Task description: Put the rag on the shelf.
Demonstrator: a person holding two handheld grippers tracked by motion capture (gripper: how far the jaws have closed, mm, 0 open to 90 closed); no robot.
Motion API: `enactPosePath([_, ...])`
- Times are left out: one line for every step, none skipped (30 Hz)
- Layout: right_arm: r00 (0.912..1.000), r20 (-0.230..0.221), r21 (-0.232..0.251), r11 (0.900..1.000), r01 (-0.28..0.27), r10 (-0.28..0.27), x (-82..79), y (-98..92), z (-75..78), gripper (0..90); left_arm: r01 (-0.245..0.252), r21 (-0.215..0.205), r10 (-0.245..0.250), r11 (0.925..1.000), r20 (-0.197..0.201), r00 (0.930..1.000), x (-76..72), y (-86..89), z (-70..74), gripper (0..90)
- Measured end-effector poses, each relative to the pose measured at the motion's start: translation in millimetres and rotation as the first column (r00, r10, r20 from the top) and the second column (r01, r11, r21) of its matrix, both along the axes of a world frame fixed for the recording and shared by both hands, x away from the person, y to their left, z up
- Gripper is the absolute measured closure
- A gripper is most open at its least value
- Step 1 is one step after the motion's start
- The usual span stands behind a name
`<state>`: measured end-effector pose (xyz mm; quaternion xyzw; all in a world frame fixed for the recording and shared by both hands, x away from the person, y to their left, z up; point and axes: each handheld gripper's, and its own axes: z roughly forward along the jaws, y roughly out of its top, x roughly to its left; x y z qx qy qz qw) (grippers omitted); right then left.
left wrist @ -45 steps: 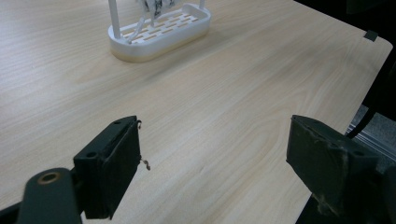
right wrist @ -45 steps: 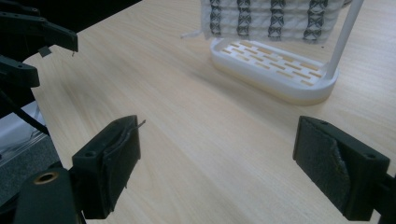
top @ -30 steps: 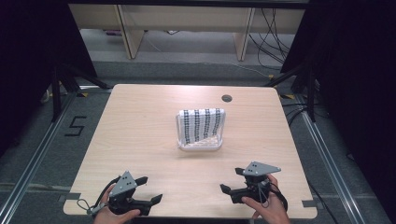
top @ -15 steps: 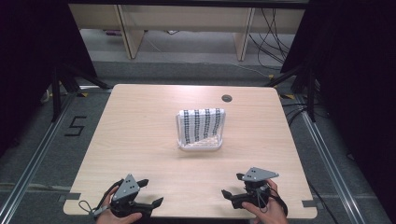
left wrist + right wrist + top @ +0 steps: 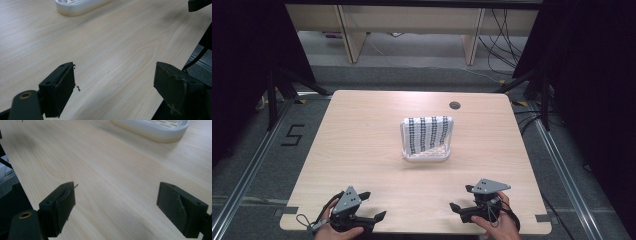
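A white slatted tray (image 5: 426, 154) stands at the middle of the wooden table (image 5: 362, 145), with a black-and-white checked cloth (image 5: 428, 132) draped upright over it. My left gripper (image 5: 373, 205) is held at the front left edge, open and empty. My right gripper (image 5: 460, 197) is at the front right edge, also open and empty. In the left gripper view the open gripper (image 5: 115, 75) frames bare wood, with the tray's base (image 5: 80, 5) far ahead. In the right gripper view the gripper (image 5: 116, 197) stands wide apart over bare wood, with the tray's base (image 5: 155, 127) at the top.
A round cable hole (image 5: 455, 105) sits near the table's far right. The floor left of the table carries a "5" marking (image 5: 292, 135). Cables (image 5: 507, 30) lie on the floor beyond the far edge. Dark stands flank the table.
Both grippers have drifted slightly back toward the table's front edge. Their jaws stay open and the tray and cloth have not moved.
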<state>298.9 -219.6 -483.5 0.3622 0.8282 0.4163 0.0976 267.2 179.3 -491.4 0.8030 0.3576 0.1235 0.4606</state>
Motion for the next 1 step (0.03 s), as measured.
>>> enactPosePath([0.9998,-0.009,0.007,1.000,-0.016,0.016,1.2,-0.4,-0.5,16.4,0.007,0.009,-0.007,0.9999,0.000,1.0000,0.6,1.1,-0.1,16.6])
